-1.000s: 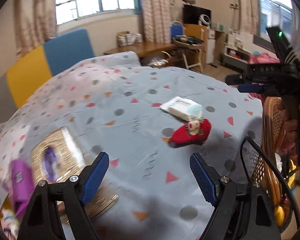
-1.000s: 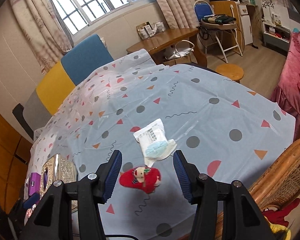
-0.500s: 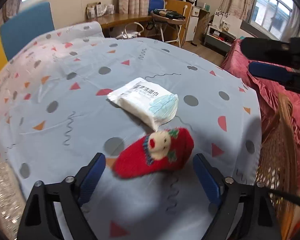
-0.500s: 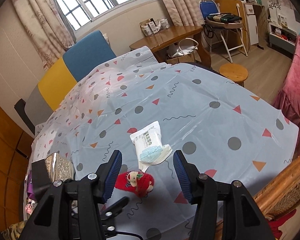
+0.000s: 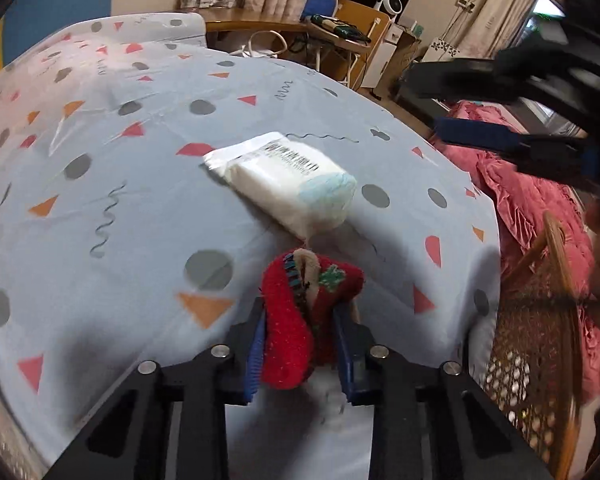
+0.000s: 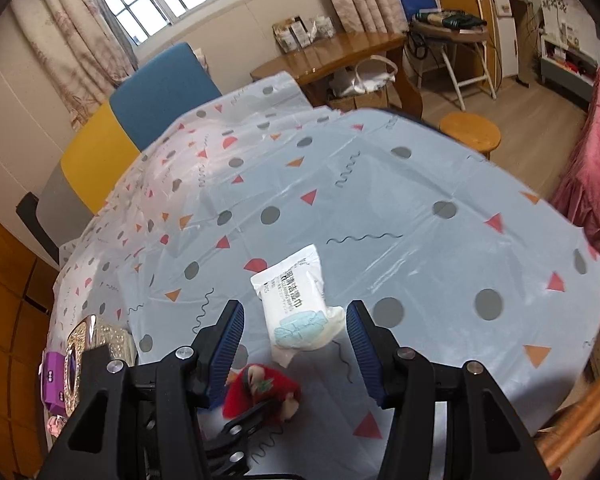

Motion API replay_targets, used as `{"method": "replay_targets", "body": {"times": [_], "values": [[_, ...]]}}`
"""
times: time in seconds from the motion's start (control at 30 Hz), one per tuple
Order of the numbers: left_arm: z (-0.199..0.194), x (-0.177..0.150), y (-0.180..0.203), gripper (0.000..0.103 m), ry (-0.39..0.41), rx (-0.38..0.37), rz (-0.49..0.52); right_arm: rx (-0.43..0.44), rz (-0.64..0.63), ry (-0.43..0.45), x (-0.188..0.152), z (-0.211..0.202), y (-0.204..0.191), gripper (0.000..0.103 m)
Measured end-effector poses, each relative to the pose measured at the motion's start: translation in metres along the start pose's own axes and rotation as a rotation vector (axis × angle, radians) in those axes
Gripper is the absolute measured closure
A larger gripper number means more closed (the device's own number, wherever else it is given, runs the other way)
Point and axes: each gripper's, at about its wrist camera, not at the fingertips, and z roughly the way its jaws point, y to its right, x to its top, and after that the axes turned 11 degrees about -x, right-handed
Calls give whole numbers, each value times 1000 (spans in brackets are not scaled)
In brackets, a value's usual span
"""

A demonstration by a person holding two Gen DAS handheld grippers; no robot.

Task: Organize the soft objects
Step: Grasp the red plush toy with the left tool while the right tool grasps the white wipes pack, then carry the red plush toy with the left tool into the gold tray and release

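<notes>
Left tongs (image 5: pixel 300 344) clamped on red toy (image 5: pixel 306 312); right tongs (image 6: pixel 296 344) held apart above wipes pack (image 6: pixel 296 312) on surface (image 6: pixel 420 220).

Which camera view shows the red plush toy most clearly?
The left wrist view: the red plush toy fills the centre, squeezed in the left gripper. In the right wrist view it appears small, low, partly behind the open right gripper.

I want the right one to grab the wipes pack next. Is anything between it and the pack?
Nothing visible. The right hand-held gripper is open above the wipes pack, with no object between. The red plush sits nearer, clamped in the left hand-held gripper.
</notes>
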Motion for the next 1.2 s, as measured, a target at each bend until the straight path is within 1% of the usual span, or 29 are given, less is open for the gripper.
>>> {"method": "replay_targets", "body": {"times": [0.17, 0.3, 0.37, 0.4, 0.43, 0.53, 0.63, 0.73, 0.8, 0.83, 0.87, 0.9, 0.93, 1.0, 1.03, 1.1, 1.2], "values": [[-18, -24, 0, 73, 11, 25, -4, -8, -59, -111, 12, 44, -21, 49], [-26, -36, -4, 73, 25, 37, -24, -96, -137, -199, 17, 84, -42, 48], [-28, -39, -7, 73, 28, 43, -35, -155, -188, -210, 18, 98, -54, 43], [-28, -40, -9, 73, 29, 50, -41, -166, -211, -220, 18, 104, -59, 33], [-28, -41, -10, 73, 29, 53, -48, -183, -230, -227, 17, 109, -64, 29], [-28, -41, -13, 72, 30, 49, -70, -271, -297, -206, 12, 118, -77, 29], [-28, -42, -12, 72, 34, 50, -69, -314, -290, -191, 6, 126, -75, 29], [-28, -45, -11, 72, 54, 53, -65, -311, -257, -218, 4, 134, -65, 29], [-28, -46, -10, 72, 59, 55, -68, -325, -261, -203, 5, 133, -62, 30], [-29, -46, -10, 72, 60, 57, -70, -324, -264, -214, 3, 135, -61, 38], [-30, -47, -9, 72, 62, 60, -73, -323, -276, -239, 0, 140, -61, 40], [-30, -48, -9, 73, 64, 64, -76, -335, -289, -248, -2, 142, -62, 40], [-31, -48, -9, 73, 66, 68, -83, -345, -303, -238, -3, 141, -64, 40], [-35, -49, -7, 80, 70, 83, -89, -336, -299, -243, -3, 142, -62, 39], [-37, -47, -6, 81, 72, 99, -90, -325, -295, -246, -3, 143, -60, 38], [-43, -43, -4, 82, 78, 99, -97, -305, -280, -250, -4, 143, -56, 36], [-59, -34, 1, 82, 116, 102, -88, -305, -295, -240, -5, 144, -55, 36]]}}
